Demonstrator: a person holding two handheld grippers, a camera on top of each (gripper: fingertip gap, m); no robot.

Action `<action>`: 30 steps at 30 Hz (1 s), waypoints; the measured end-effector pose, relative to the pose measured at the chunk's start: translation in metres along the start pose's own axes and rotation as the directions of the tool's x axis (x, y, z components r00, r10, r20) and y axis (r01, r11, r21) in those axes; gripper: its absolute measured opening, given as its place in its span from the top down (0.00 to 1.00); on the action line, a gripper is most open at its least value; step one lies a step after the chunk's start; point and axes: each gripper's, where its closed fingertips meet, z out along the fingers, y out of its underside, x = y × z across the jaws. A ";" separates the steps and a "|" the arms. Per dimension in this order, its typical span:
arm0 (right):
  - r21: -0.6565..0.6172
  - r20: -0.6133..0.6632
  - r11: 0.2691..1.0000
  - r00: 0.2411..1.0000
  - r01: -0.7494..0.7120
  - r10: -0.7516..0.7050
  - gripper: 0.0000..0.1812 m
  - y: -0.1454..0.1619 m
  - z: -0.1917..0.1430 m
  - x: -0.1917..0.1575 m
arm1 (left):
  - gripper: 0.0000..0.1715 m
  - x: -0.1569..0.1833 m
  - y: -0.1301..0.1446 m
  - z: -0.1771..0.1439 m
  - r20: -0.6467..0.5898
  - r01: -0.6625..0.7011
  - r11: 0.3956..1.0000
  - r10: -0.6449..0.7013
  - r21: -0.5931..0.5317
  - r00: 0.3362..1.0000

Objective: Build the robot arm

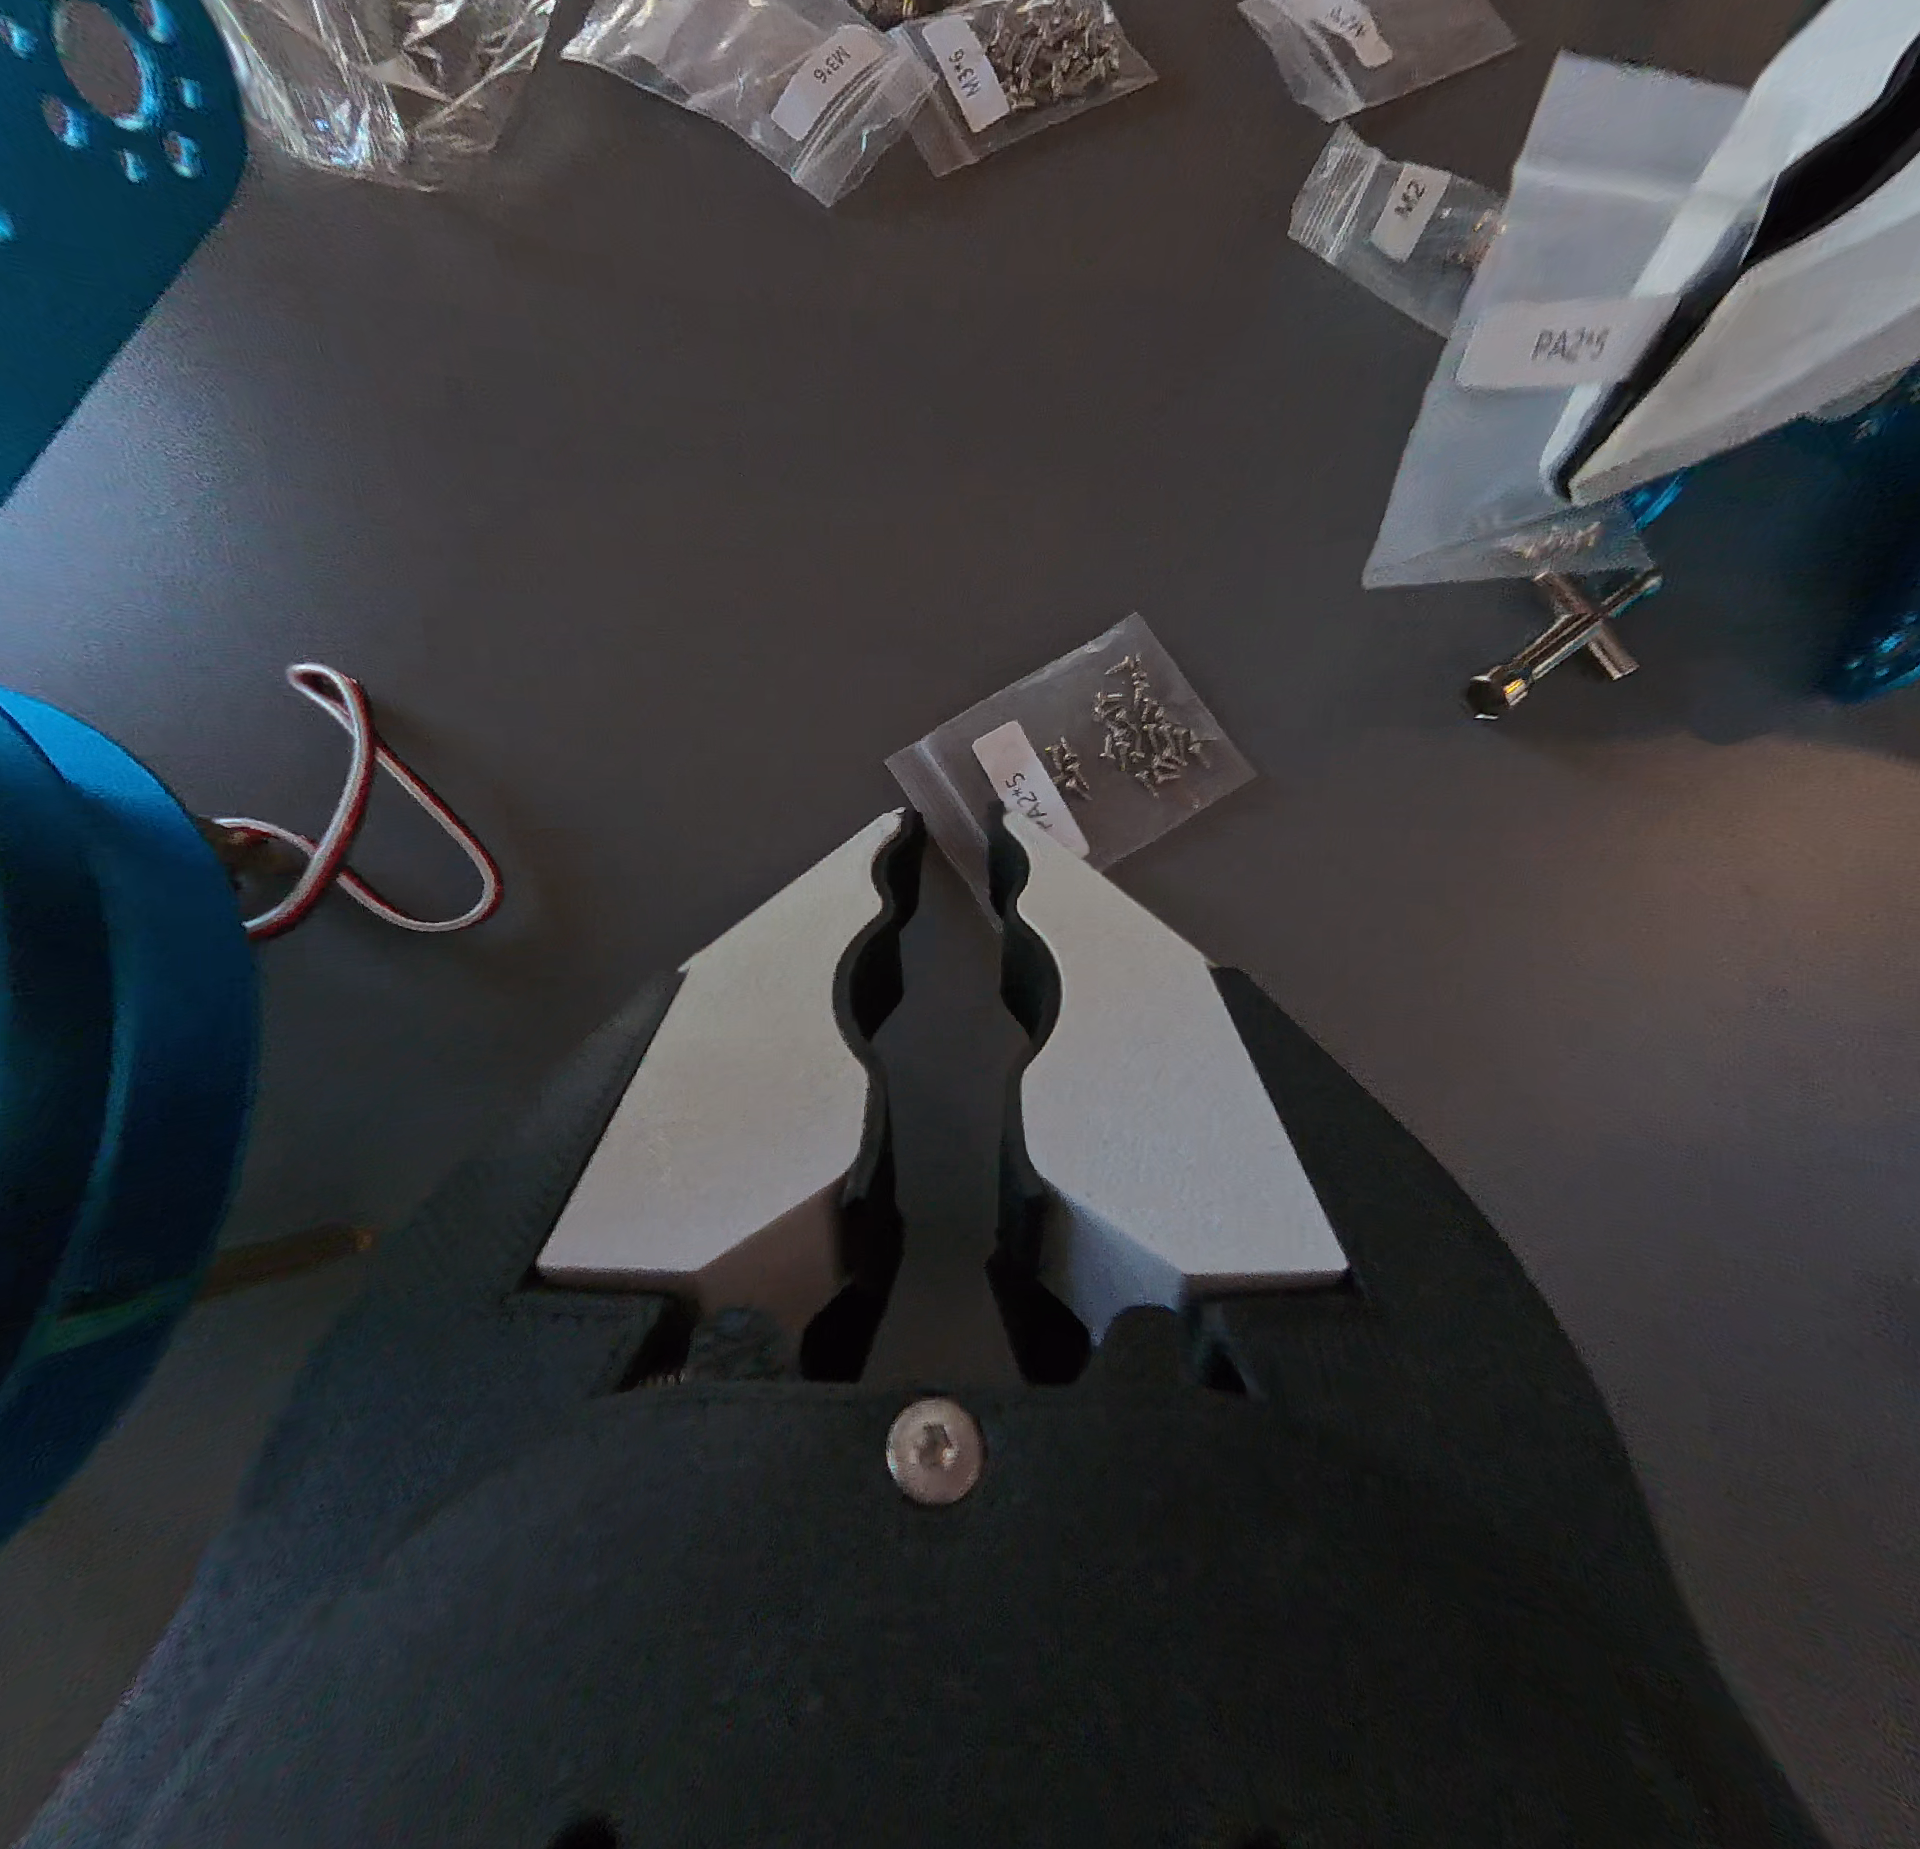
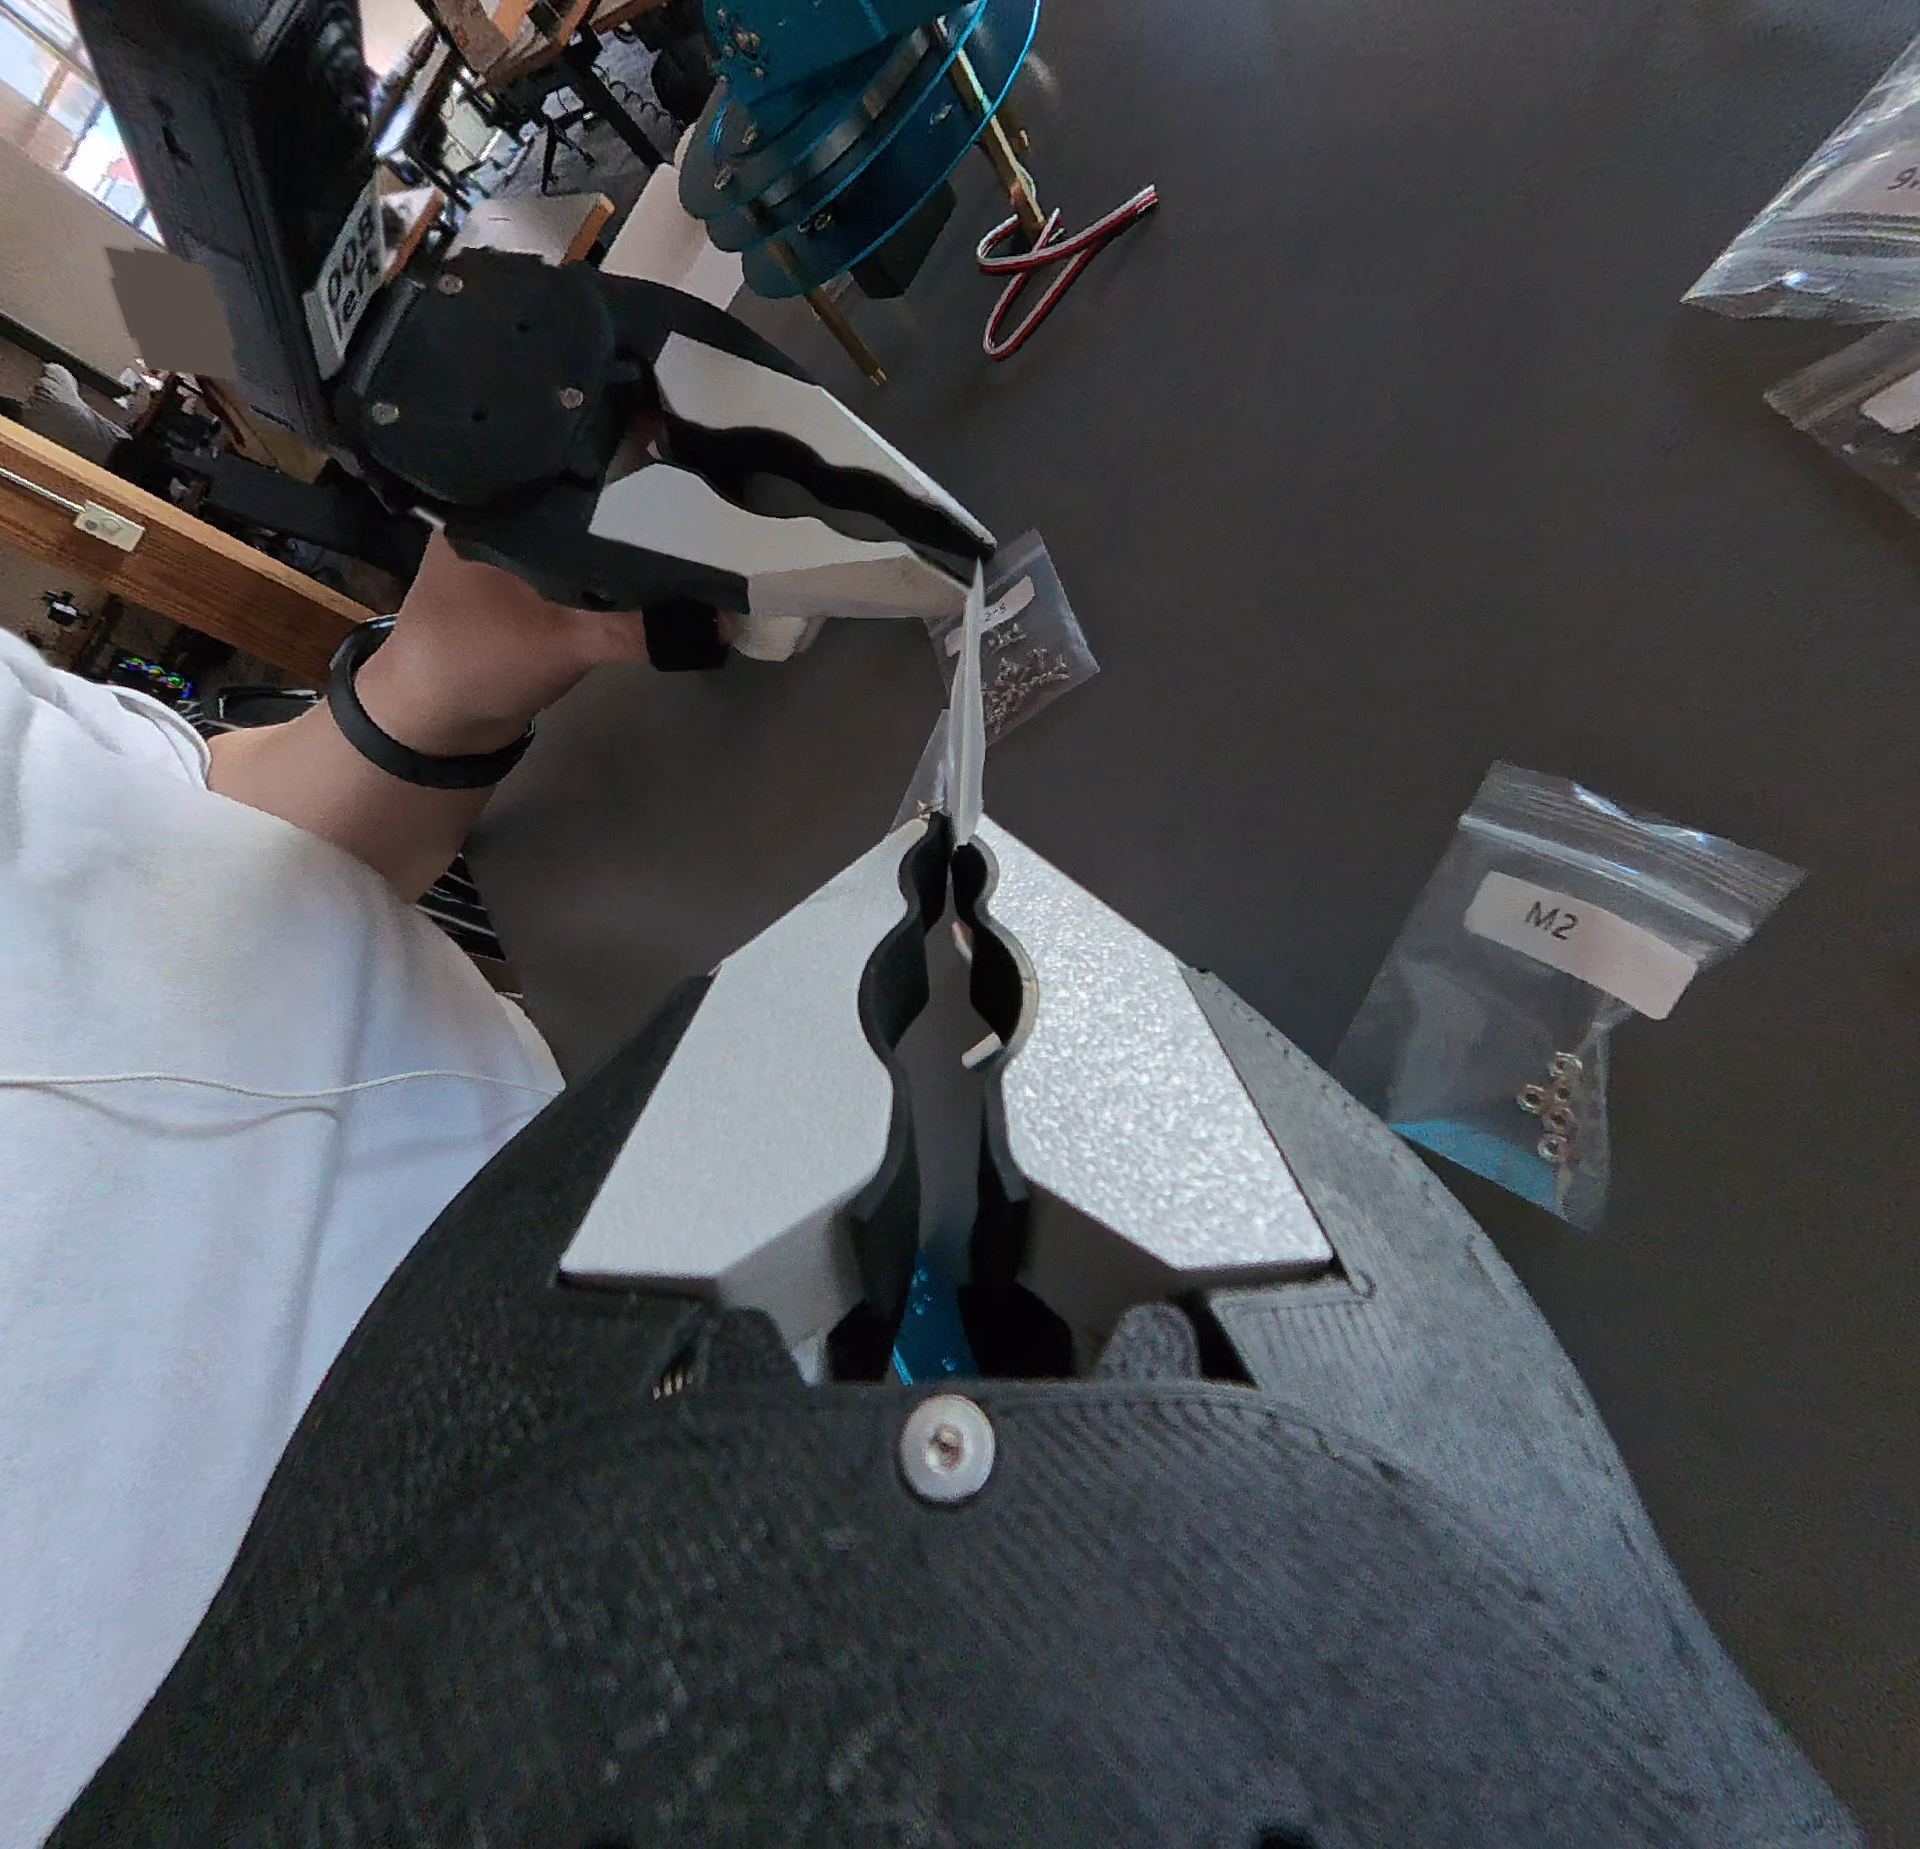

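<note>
Two grippers work over a dark grey surface (image 1: 727, 469). At 9 o'clock in the left wrist view lies a red-and-white cable (image 1: 395, 823) beside a blue disc assembly (image 1: 114, 1051). The left gripper (image 1: 961, 823) has its fingers parted slightly, straddling the corner of a small bag of screws (image 1: 1091, 750) lying flat. At 2 o'clock, the right gripper (image 2: 954, 849) is clenched on a second clear bag (image 1: 1527, 428), lifted off the surface. A metal cross wrench (image 1: 1558, 646) lies below it.
</note>
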 end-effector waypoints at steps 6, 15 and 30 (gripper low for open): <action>0.027 0.026 0.999 0.999 -0.034 0.033 1.00 -0.010 -0.006 -0.002 | 0.94 -0.001 -0.001 0.001 0.029 -0.052 0.999 0.052 0.002 0.998; 0.122 0.187 0.973 0.968 -0.195 0.170 1.00 -0.033 -0.023 -0.022 | 1.00 -0.006 0.000 -0.002 0.045 0.038 0.999 -0.038 0.004 0.998; 0.004 0.034 1.000 0.999 0.028 -0.028 1.00 0.020 0.003 -0.055 | 0.84 0.059 -0.048 -0.073 -0.641 0.535 0.817 -0.295 0.215 0.708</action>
